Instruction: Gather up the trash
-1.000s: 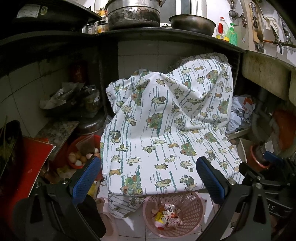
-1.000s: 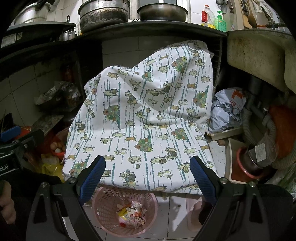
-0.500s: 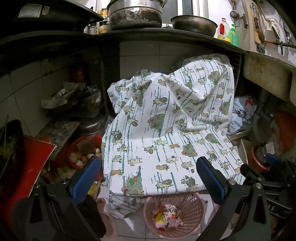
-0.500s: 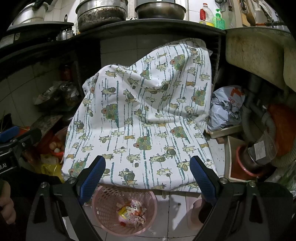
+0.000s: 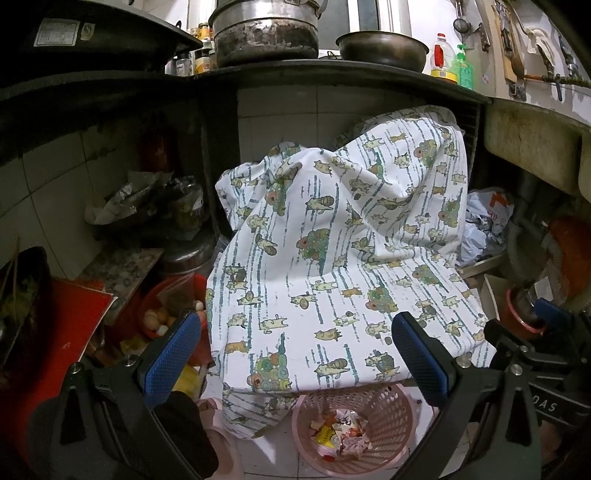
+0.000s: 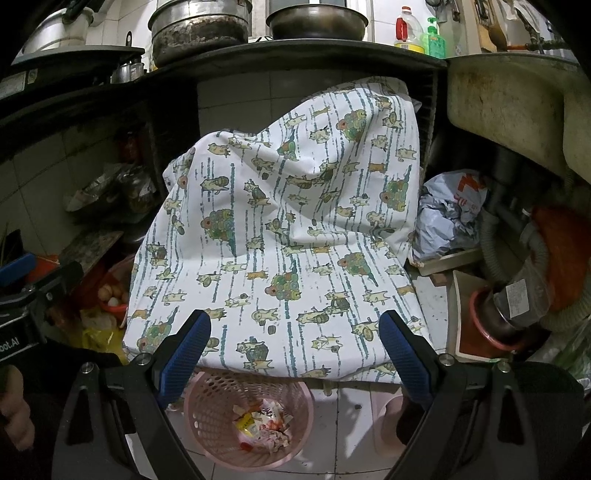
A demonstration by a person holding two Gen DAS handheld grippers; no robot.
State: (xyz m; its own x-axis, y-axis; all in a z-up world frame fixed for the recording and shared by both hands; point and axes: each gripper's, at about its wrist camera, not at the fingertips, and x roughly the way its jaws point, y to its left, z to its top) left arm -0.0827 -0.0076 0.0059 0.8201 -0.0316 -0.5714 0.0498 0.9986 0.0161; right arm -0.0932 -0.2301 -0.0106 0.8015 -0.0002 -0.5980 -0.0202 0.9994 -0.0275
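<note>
Pink basket (image 5: 373,428) (image 6: 221,417) down on the tiled floor (image 6: 343,417), poking out from under the front edge of the printed cloth (image 5: 332,258) (image 6: 280,240). Holds a little pile of trash (image 5: 338,430) (image 6: 262,428) at the bottom: crumpled wrappers, yellow and red bits. Left hand-held gripper (image 5: 295,354) up in front of that cloth, blue pads spread wide, pinching nothing. Right hand-held gripper (image 6: 295,350) same deal, jaws wide apart, nothing between them, basket just below. Cloth draped over something bulky, can't tell what. To the cloth's left, a red bowl of eggs (image 5: 155,321) (image 6: 110,295) and a yellow bag (image 6: 98,334). To its right, a crumpled white plastic bag (image 5: 484,221) (image 6: 450,210) and a grey hose (image 6: 495,243). Above the cloth, dark tabletop (image 5: 332,75) (image 6: 295,59) carrying a big blackened pot (image 5: 266,33) (image 6: 199,26), a metal bowl (image 5: 382,48) (image 6: 317,22), an oil bottle (image 5: 441,57) (image 6: 408,29) and a green soap bottle (image 5: 464,68) (image 6: 435,40).
</note>
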